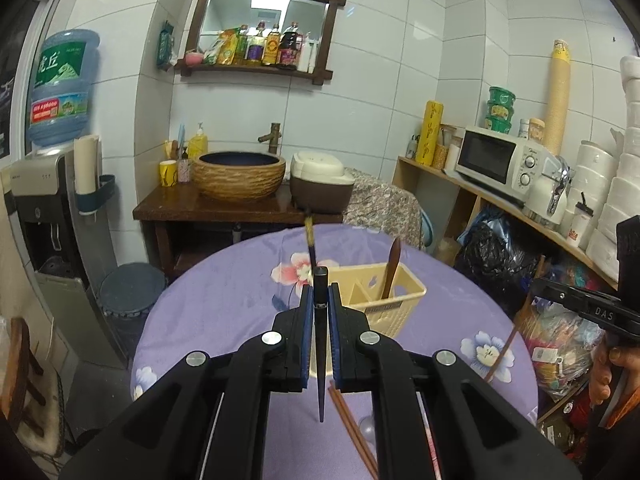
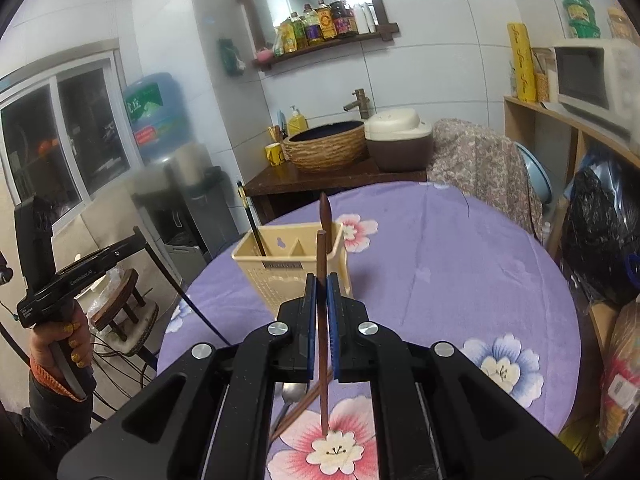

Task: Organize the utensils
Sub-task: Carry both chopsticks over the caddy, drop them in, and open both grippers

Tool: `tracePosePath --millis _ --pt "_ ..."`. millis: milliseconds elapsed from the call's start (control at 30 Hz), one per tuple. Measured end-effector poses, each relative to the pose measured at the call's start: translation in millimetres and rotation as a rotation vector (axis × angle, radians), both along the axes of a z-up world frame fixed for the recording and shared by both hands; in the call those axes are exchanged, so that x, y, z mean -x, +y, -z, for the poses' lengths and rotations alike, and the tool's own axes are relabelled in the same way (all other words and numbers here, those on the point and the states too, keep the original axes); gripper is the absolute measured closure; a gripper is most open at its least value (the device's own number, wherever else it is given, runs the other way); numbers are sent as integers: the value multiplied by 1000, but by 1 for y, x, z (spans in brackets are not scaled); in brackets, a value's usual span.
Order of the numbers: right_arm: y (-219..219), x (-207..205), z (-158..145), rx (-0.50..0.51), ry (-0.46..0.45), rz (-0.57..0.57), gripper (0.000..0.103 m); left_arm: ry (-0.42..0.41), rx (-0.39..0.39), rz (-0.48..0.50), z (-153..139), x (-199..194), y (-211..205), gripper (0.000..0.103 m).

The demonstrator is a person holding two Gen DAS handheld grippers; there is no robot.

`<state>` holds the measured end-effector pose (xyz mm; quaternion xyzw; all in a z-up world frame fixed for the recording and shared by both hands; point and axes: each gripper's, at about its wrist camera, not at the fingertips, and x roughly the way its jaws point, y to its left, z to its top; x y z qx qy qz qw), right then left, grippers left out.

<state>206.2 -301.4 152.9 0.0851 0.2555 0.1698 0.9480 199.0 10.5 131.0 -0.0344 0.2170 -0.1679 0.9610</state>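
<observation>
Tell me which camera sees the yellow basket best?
The right wrist view: the yellow basket shows its whole front, both compartments and the utensils standing inside. In the left wrist view, the left gripper and its black chopstick hide the basket's left part.

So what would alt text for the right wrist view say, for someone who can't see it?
The right gripper has its jaws shut on a brown chopstick above a purple flowered table. Ahead stands a cream holder with a black chopstick and a wooden handle in it. A spoon and more chopsticks lie below.
</observation>
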Motion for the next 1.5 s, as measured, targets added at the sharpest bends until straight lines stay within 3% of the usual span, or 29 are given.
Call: tracePosePath --millis 167,267,433,533,867,1100,1167,1233,1300,1367,1500 --pt "10 -26 -70 13 -96 2 97 -72 15 52 -62 -10 -10 94" --pt "16 -48 -111 -1 -152 24 97 -141 7 22 -104 -24 -21 94" --pt "30 -81 -141 7 -197 84 97 -169 34 -30 -127 -56 -33 94" --pt "35 -102 -131 4 -176 111 97 -159 25 -54 -119 -73 -38 94" --pt "58 -148 -22 37 8 98 97 12 -29 -74 -25 -117 -54 94" --pt "57 -155 3 43 31 112 97 112 -27 -77 16 -131 -52 94" --pt "56 -156 3 38 31 115 97 97 -21 -90 17 -129 -50 94" --pt "57 -156 3 42 24 118 95 101 -21 -80 17 -130 -53 83" --pt "58 -157 5 47 30 112 80 86 -21 -73 14 -124 -53 34" --pt "56 -152 6 35 16 139 29 30 -20 -87 10 -112 -52 27" --pt "55 -137 8 36 -18 143 28 -6 -47 -78 10 -92 -50 17"
